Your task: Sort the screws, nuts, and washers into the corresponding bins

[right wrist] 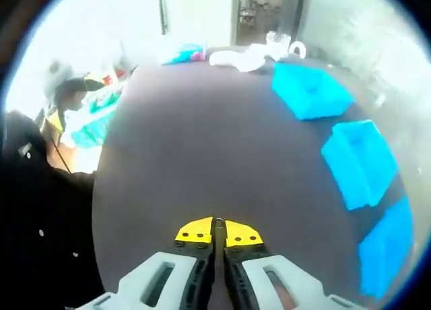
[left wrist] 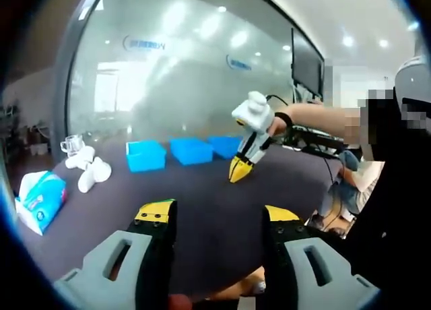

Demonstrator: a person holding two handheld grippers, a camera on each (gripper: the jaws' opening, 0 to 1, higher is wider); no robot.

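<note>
Left gripper view: left tool [left wrist: 217, 219] at bottom centre, jaws spread wide, nothing between them, over the dark table [left wrist: 202, 189]. Right tool [left wrist: 240, 170] mid-frame, held by a person's hand [left wrist: 277, 126], yellow tips pointing down, touching or just above the table; can't tell which. Three blue bins [left wrist: 190, 150] in a row behind it, near a glass wall. White objects [left wrist: 87, 167] and a tissue pack [left wrist: 40, 199] at left.

Right gripper view: right tool [right wrist: 218, 233] at bottom, jaws pressed together; whether anything is pinched can't be told. Bins [right wrist: 360, 162] run down the right edge. No screws, nuts or washers can be made out.
</note>
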